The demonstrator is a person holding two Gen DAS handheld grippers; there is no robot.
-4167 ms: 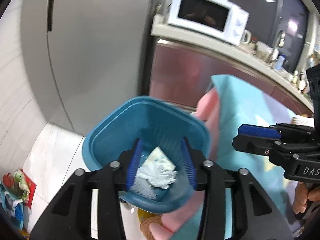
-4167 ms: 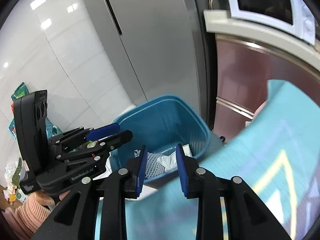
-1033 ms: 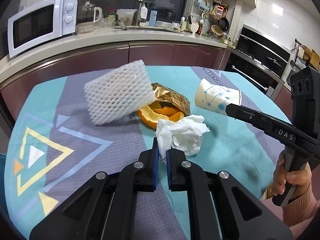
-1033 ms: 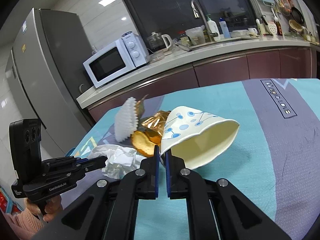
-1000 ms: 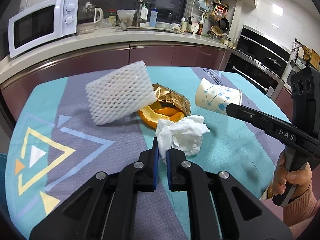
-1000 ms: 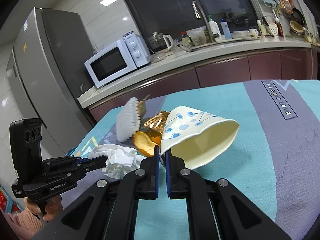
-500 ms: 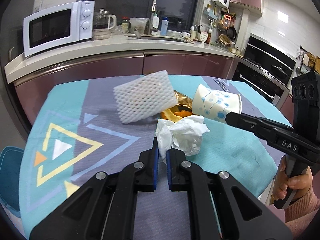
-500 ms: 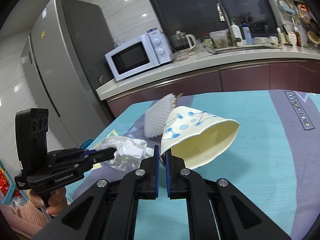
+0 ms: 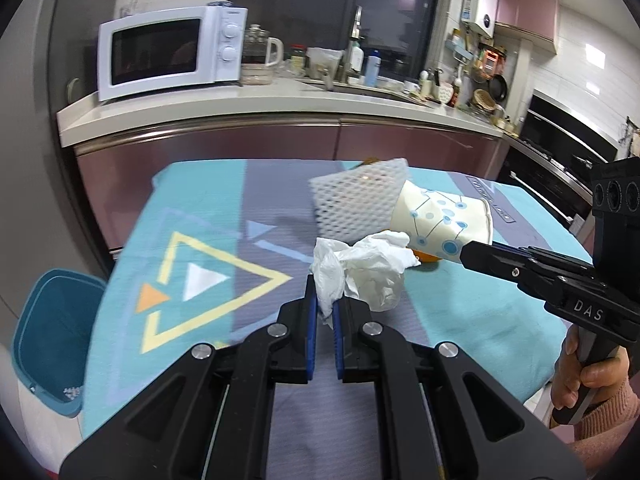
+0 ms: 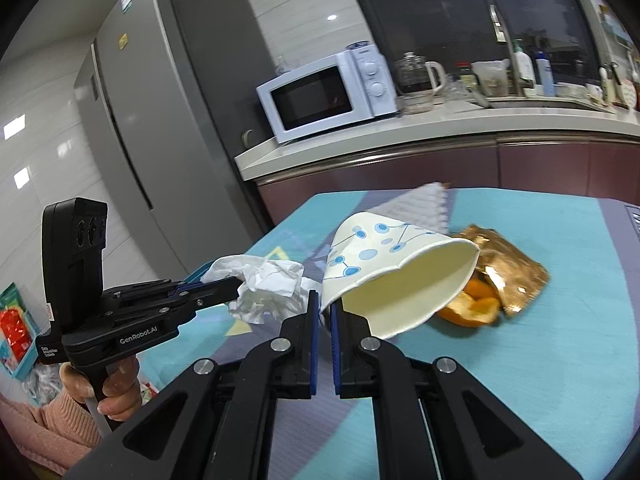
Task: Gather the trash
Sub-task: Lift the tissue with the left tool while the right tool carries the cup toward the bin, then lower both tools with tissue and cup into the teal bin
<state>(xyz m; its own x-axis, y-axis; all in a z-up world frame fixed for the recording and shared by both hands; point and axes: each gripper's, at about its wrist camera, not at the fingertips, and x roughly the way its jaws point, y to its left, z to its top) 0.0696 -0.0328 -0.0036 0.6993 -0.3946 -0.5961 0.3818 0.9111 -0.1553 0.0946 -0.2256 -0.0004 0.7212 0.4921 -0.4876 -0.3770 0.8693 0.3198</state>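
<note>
Kitchen counter with a microwave (image 9: 172,50) runs behind a table under a teal patterned cloth (image 9: 192,216), where foam netting (image 9: 356,200), a gold wrapper (image 10: 506,268) and orange peel (image 10: 470,304) lie together. Left gripper (image 9: 323,312) is clamped on a crumpled tissue (image 9: 364,268) above the cloth. Right gripper (image 10: 325,312) pinches the rim of a dotted paper cup (image 10: 396,268) tipped on its side; a blue bin (image 9: 52,336) stands on the floor beside the table.
</note>
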